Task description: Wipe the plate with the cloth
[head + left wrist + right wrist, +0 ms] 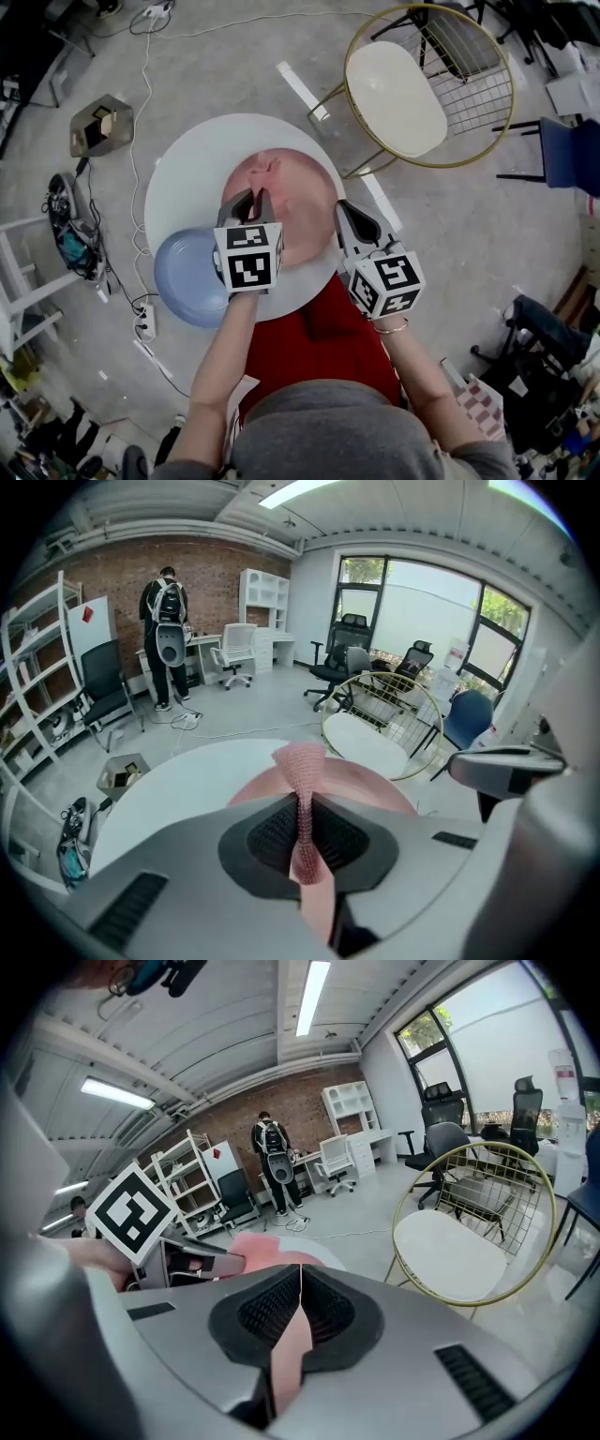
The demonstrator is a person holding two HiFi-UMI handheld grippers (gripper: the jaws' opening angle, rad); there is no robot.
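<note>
Head view, left to right: an open box (pixel 101 123) lies on the floor well clear of the round white table (pixel 192 169). A blue plate (pixel 186 279) sits at the table's near-left edge, its outer part reaching past the rim, with nothing on it. Just beside the plate, the left gripper (pixel 251 197) is clamped on a pink cloth (pixel 292 211), which spreads over the middle of the table. Left gripper view confirms this: both jaws are pressed together on a twisted fold of cloth that rises out of them. The right gripper (pixel 343 210) meets the cloth's right edge. Right gripper view shows its jaws closed together with a thin pink strip of cloth in the seam between them. Cloth and plate are close, but whether they touch cannot be determined. Beyond the table, at right, stands a gold wire chair (pixel 412 89) with a white seat, then a blue chair (pixel 568 155)
</note>
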